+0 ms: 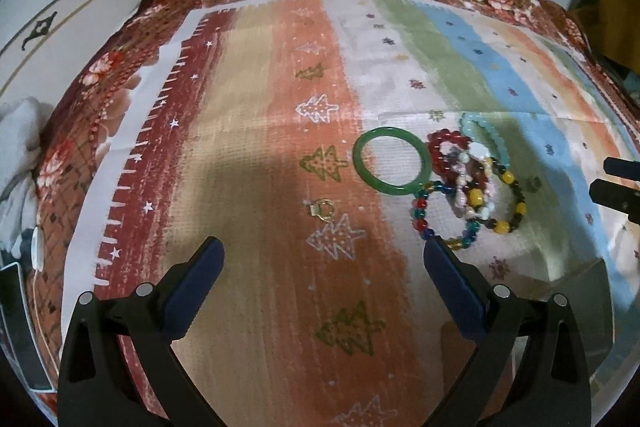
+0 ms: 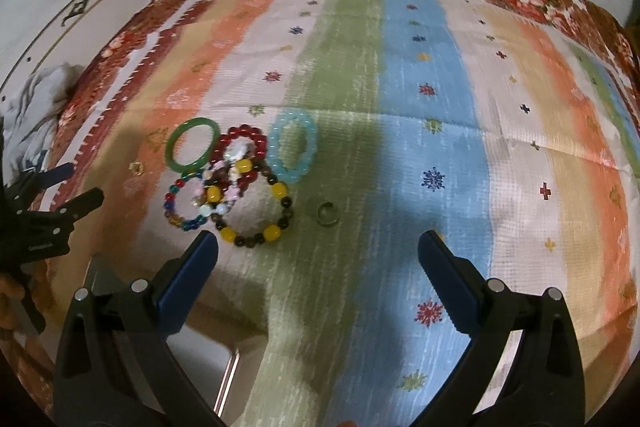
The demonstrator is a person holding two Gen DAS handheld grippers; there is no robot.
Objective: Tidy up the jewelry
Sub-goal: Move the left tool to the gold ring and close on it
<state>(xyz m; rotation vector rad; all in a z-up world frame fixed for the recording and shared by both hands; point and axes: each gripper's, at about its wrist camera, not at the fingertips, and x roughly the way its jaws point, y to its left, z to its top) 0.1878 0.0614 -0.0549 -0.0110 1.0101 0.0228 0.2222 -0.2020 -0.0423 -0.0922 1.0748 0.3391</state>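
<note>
My view takes in a worktop covered by a striped cloth (image 2: 424, 147) in orange, green, blue and cream bands printed with small trees and snowflakes, bordered by a red floral fabric (image 1: 120, 67). My left claw (image 1: 324, 255) hangs over the orange band with its dark blue pads spread wide and nothing between them; my right claw (image 2: 318, 247) hangs over the green and blue bands, likewise spread and empty. The jewelry lies in one cluster near the cloth's centre: a brown-and-yellow beaded bracelet (image 2: 276, 223), a multicoloured glass-bead bracelet (image 2: 172, 213), a solid green bangle (image 1: 390, 163), a pale blue beaded bracelet (image 2: 294, 151) and a dark red beaded bracelet (image 2: 244, 135) overlap or touch, with a pink-and-white bead strand (image 2: 232, 187) heaped on top. Apart from it lie a small dark ring (image 2: 326, 214), just ahead of my right claw, and a small gold clasp-like piece (image 1: 321, 207), ahead of my left.
</note>
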